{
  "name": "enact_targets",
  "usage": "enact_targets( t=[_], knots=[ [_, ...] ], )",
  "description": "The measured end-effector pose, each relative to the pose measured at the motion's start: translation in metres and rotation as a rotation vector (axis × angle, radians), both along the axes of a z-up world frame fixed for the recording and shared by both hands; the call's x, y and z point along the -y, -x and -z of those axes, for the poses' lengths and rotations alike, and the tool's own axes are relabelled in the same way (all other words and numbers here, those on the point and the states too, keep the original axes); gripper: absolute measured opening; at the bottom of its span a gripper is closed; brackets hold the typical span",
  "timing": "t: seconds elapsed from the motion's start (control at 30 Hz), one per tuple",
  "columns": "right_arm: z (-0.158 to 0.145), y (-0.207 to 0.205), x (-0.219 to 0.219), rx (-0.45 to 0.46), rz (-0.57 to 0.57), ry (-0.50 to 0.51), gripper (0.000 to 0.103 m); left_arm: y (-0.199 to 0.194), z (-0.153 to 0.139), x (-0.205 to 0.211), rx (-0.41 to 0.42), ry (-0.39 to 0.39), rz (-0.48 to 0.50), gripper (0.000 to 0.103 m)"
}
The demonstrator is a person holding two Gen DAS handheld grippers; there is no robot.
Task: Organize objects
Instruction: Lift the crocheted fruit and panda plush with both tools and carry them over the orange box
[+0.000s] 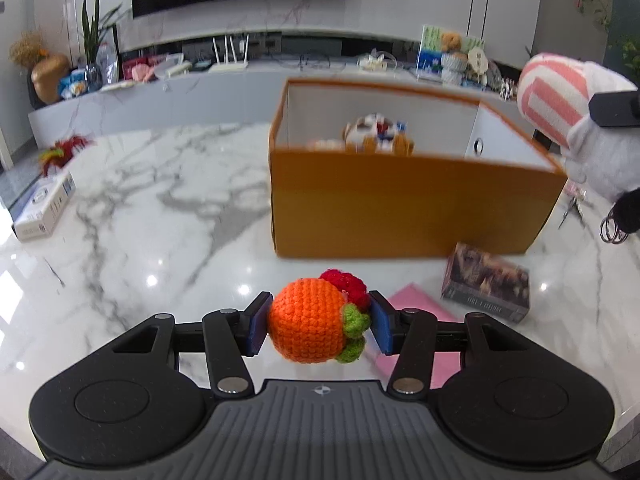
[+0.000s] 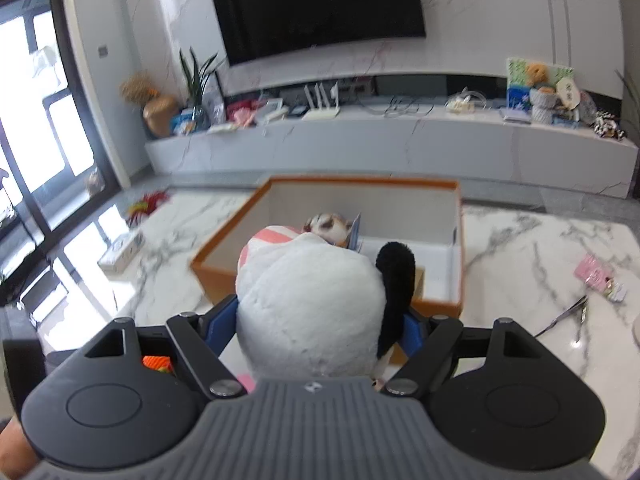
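Low in the middle of the left wrist view, the left gripper (image 1: 319, 324) pinches a crocheted orange fruit (image 1: 306, 320) between its blue pads, with a red knitted piece (image 1: 347, 286) and green leaves (image 1: 354, 330) bunched against the right-hand pad. Beyond it, right of centre, an open orange box (image 1: 400, 208) stands on the marble table (image 1: 160, 200), and a small toy (image 1: 378, 136), too blurred to name, lies inside. A dark printed box (image 1: 486, 288) and a pink sheet (image 1: 416, 300) lie just in front of the orange box. A white carton (image 1: 44, 208) sits at the left edge.

At the centre of the right wrist view, the right gripper (image 2: 316, 324) clamps a white plush toy (image 2: 312, 304) with a pink-striped part and a black tail, held in front of the orange box's near wall. That toy fills the upper right of the left view.
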State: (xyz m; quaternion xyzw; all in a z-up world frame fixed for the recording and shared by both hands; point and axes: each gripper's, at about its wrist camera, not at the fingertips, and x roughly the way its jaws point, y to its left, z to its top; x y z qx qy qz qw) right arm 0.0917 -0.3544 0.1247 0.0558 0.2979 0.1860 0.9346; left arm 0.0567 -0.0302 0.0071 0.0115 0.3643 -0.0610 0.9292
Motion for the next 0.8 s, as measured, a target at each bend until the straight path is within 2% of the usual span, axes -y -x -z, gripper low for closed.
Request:
enact_targets(
  t=[0.27, 0.63, 0.8],
  knots=[
    [-0.022, 0.0, 0.019, 0.051, 0.063, -0.044, 0.08, -0.004, -0.043, 0.004, 0.099, 0.04, 0.009, 0.059],
    [-0.026, -0.004, 0.012, 0.072, 0.058, -0.025, 0.08, -0.025, -0.067, 0.019, 0.148, 0.039, 0.035, 0.059],
    [-0.035, -0.017, 0.013, 0.092, 0.062, -0.049, 0.08, -0.051, -0.086, 0.024, 0.182, 0.057, 0.039, 0.059]
  ],
)
